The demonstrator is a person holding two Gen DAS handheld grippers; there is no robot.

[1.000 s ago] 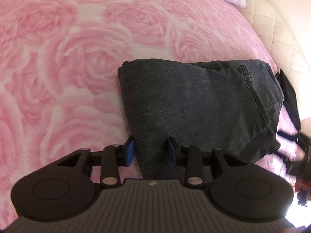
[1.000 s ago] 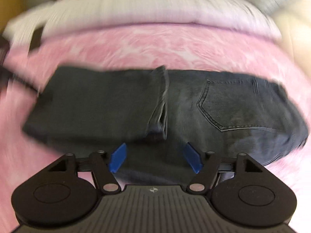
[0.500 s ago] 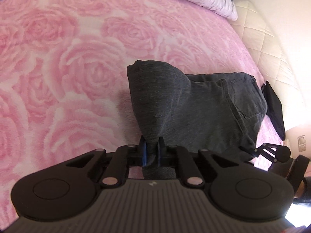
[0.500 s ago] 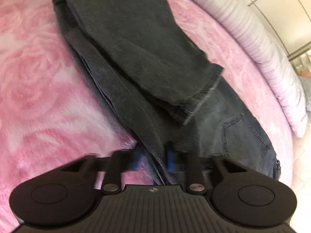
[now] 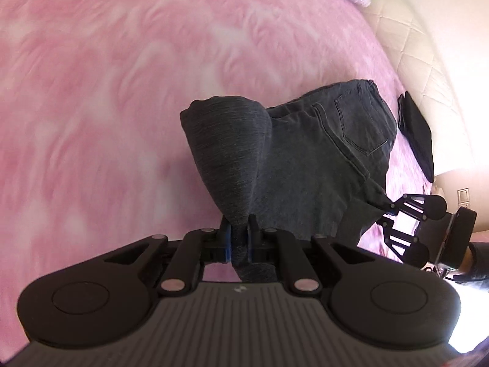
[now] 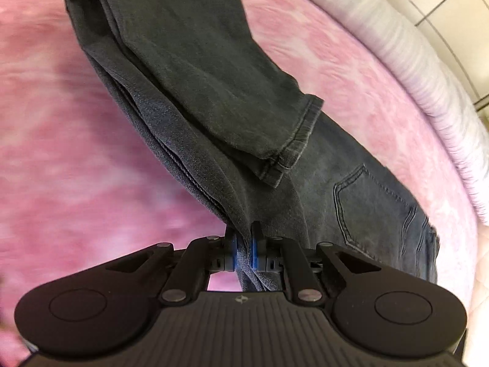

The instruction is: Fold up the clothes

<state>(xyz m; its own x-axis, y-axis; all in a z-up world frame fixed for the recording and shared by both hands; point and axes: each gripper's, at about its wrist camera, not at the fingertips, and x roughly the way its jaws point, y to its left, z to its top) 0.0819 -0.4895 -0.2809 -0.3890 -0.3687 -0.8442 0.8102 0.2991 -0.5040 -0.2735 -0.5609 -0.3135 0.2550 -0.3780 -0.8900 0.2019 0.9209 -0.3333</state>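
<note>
Dark grey jeans [image 5: 305, 159] lie half folded on a pink rose-patterned blanket [image 5: 107, 91]. My left gripper [image 5: 238, 241] is shut on the folded edge at the near side and lifts it off the blanket. My right gripper [image 6: 243, 249] is shut on the same near edge of the jeans [image 6: 214, 91], further toward the waist. The right gripper also shows in the left wrist view [image 5: 389, 211], pinching the jeans. The leg hem [image 6: 293, 150] lies folded over the seat, next to a back pocket [image 6: 376, 211].
A black folded item [image 5: 418, 134] lies on the blanket beyond the jeans' waist. A striped pale pillow [image 6: 428, 70] runs along the bed's far side. A cream quilted headboard [image 5: 406, 46] stands at the right.
Both grippers went from open to shut on the near edge of the jeans. That edge has since risen off the blanket, and the fabric hangs stretched between the two grippers.
</note>
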